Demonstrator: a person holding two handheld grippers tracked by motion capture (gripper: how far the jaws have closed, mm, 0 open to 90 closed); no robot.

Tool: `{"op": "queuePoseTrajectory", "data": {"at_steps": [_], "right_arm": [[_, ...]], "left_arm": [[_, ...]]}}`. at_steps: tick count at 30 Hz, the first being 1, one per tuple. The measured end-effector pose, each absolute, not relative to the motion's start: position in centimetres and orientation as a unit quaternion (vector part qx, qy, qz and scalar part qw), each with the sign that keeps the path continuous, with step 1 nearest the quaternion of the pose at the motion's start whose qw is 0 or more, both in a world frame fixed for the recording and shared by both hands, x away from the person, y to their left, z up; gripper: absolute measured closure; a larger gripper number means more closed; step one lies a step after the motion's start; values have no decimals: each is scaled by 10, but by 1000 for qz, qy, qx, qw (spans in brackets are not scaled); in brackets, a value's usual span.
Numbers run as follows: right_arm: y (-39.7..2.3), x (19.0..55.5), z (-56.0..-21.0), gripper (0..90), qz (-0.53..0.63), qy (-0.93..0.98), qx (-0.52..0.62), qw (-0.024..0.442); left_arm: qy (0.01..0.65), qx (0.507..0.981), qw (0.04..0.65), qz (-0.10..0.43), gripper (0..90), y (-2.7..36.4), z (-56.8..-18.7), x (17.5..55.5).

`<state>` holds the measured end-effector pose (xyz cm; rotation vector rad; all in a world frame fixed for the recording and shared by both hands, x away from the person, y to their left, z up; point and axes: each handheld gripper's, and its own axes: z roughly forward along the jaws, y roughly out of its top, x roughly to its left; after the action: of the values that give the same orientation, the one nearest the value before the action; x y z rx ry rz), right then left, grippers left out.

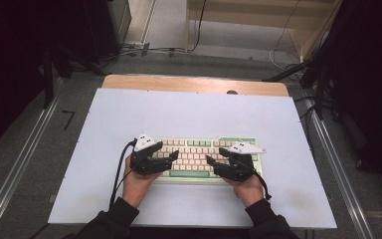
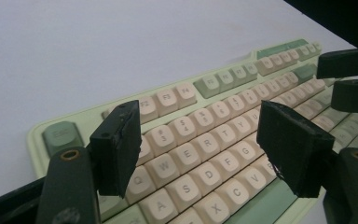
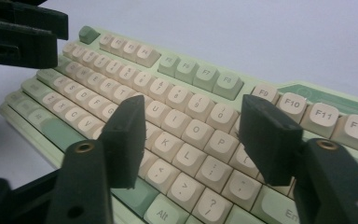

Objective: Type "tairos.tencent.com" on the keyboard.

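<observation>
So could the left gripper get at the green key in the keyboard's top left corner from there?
Probably yes: the left gripper hovers open over the keyboard, and the green corner key lies uncovered just beside it.

**Materials and Surface Finish**

Keyboard (image 1: 199, 155): plastic housing in pale green, smooth with a slight sheen; keycaps (image 2: 200, 144) cream and green plastic, satin, with printed legends. Left gripper (image 2: 200, 149) and right gripper (image 3: 191, 140): black matt plastic bodies; pads (image 2: 296, 147) look rubbery, rough and chipped at the edges; brass-coloured metal inserts. Table cover (image 1: 194, 112): smooth, matt, pale sheet. Table edge (image 1: 179, 83): wood.
</observation>
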<state>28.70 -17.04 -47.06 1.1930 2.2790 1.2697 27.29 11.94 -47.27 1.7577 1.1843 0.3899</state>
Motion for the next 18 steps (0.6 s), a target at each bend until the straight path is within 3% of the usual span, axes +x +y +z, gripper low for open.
{"op": "queuePoseTrajectory", "data": {"at_steps": [9,18], "right_arm": [[-179,283,-468,855,456,781,408,126],[-179,276,-476,876,436,792,408,126]], "left_arm": [[495,714,468,164,321,132,-475,266],[488,719,463,176,325,131,-475,255]]}}
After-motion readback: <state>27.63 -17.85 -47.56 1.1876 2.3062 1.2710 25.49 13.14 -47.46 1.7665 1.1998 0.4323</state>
